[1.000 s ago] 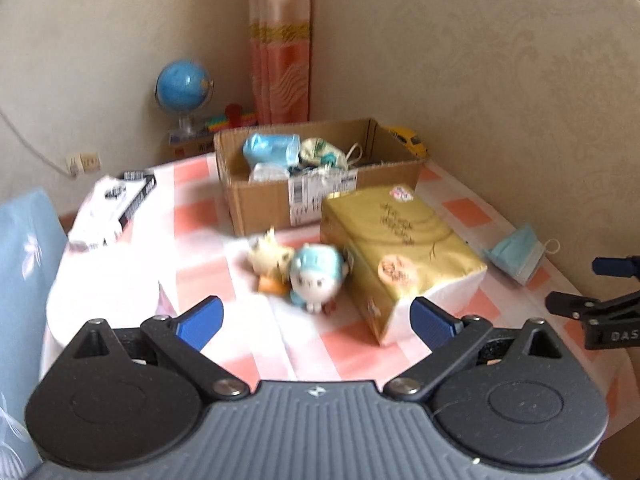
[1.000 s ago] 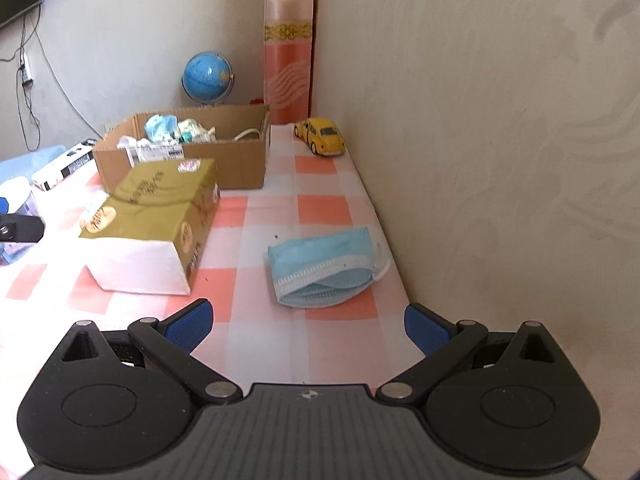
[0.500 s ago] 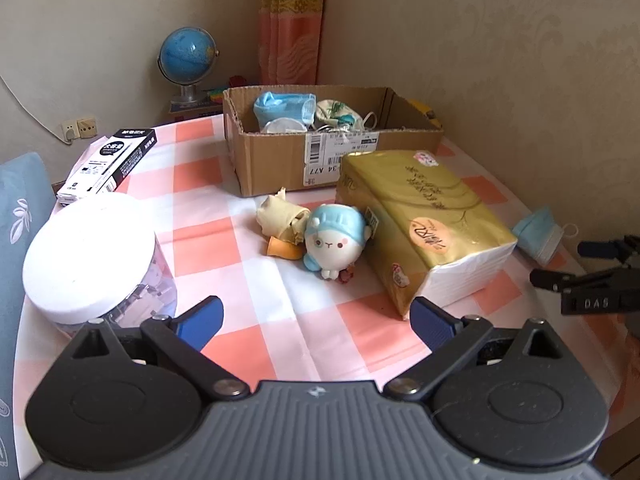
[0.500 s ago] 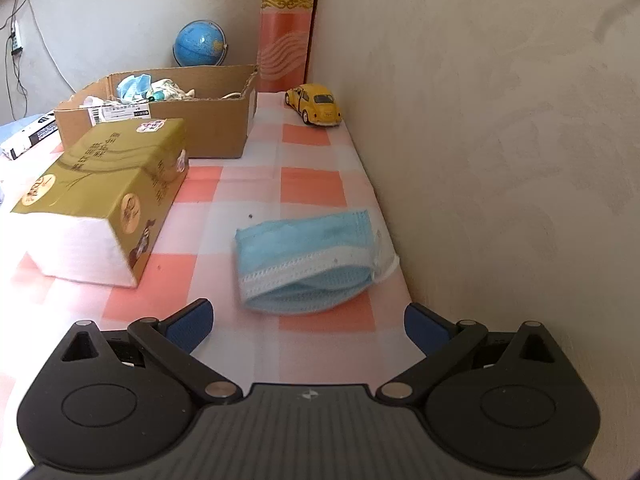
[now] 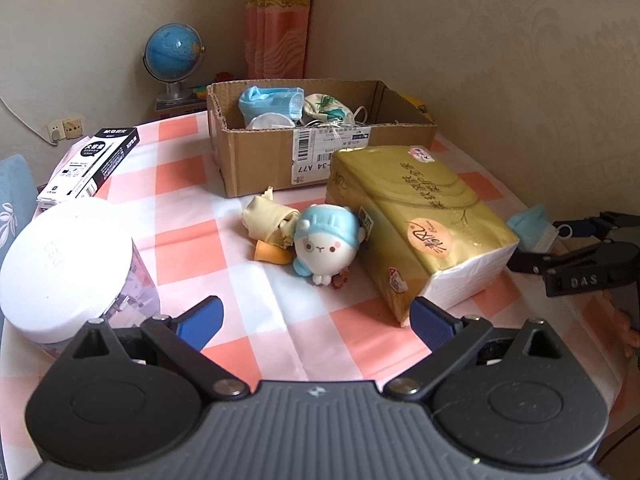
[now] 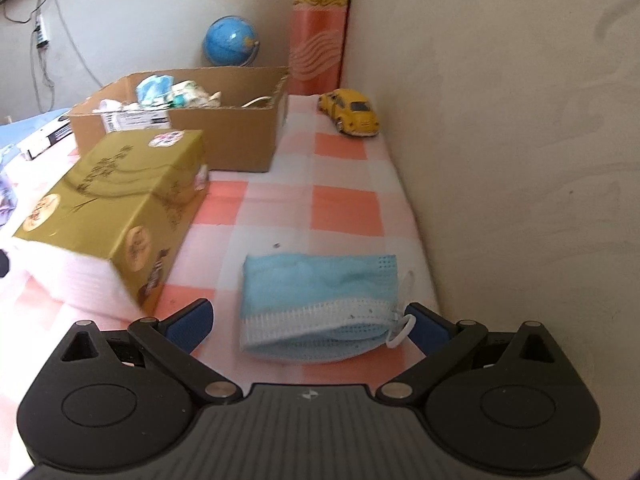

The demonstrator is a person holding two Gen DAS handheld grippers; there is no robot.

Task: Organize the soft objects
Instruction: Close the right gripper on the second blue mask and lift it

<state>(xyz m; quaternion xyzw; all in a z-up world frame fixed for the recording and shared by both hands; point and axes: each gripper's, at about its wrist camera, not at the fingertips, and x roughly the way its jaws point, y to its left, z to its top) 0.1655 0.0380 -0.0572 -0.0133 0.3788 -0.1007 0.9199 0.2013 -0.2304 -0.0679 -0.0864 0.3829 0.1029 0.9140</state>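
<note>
Left wrist view, left to right. A jar with a white lid [image 5: 64, 264] stands at the left edge, a black-and-white box [image 5: 90, 164] behind it. A blue globe [image 5: 174, 54] sits in the upper left, off the checked tablecloth [image 5: 188, 216]. At upper centre a cardboard box [image 5: 320, 148] holds face masks and a small printed pouch. Below it, in mid-frame, a crumpled yellow cloth [image 5: 268, 220] touches a round plush toy [image 5: 324, 246] with a blue cap, which leans against a gold tissue pack [image 5: 416, 216]. At the bottom, the left gripper [image 5: 316, 318] has its fingers spread wide, holding nothing. At the right edge the right gripper [image 5: 576, 240] reaches toward a blue face mask [image 5: 530, 228].

Right wrist view, left to right. The tissue pack [image 6: 116, 208] fills the left, the cardboard box [image 6: 224, 136] behind it and the globe [image 6: 230, 42] at upper centre. A yellow toy car [image 6: 354, 114] stands by the wall, right of centre. The face mask [image 6: 320, 304] lies flat on the cloth at lower centre, just ahead of and between the fingers of the right gripper [image 6: 306, 318], which are wide apart and hold nothing; an ear loop lies at the right fingertip.
</note>
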